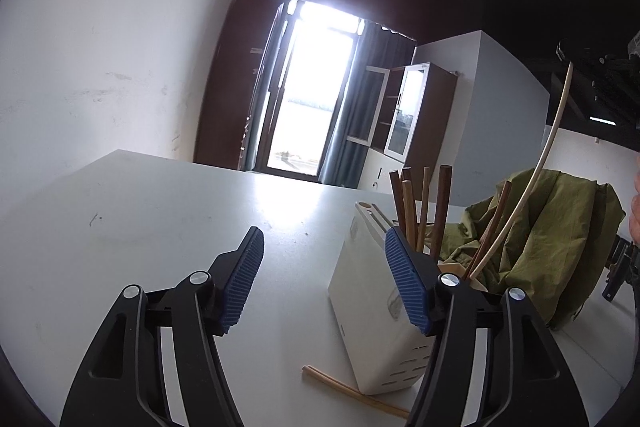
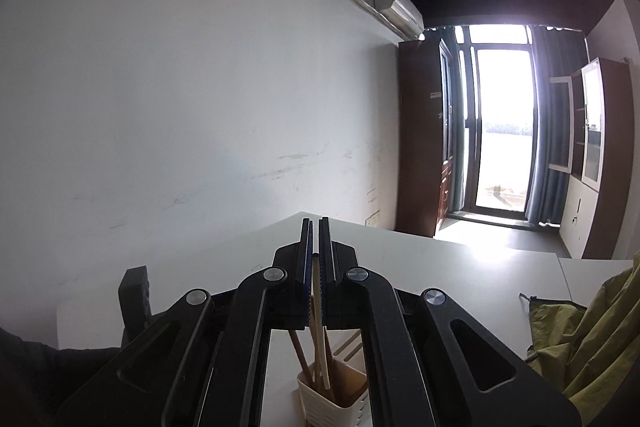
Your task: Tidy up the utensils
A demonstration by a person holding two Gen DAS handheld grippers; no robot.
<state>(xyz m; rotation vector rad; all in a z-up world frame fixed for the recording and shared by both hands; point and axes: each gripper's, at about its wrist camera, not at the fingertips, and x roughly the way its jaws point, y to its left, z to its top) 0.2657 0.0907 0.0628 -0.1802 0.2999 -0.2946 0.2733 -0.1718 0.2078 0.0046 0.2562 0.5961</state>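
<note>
Right now the right tool (image 2: 316,259) is clamped on a pale chopstick (image 2: 318,307), its long axis running steeply down with the lower end inside the white holder (image 2: 320,401) directly beneath it. Left tool (image 1: 324,283) stands open and empty, just beside that holder, with a loose pair of chopsticks (image 1: 352,393) flat on the bench (image 1: 160,227) below, nearer this hand

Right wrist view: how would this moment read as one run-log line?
right gripper: shut on pale chopstick | chopstick tip over holder | left gripper: open, empty | pair of chopsticks on table
</note>
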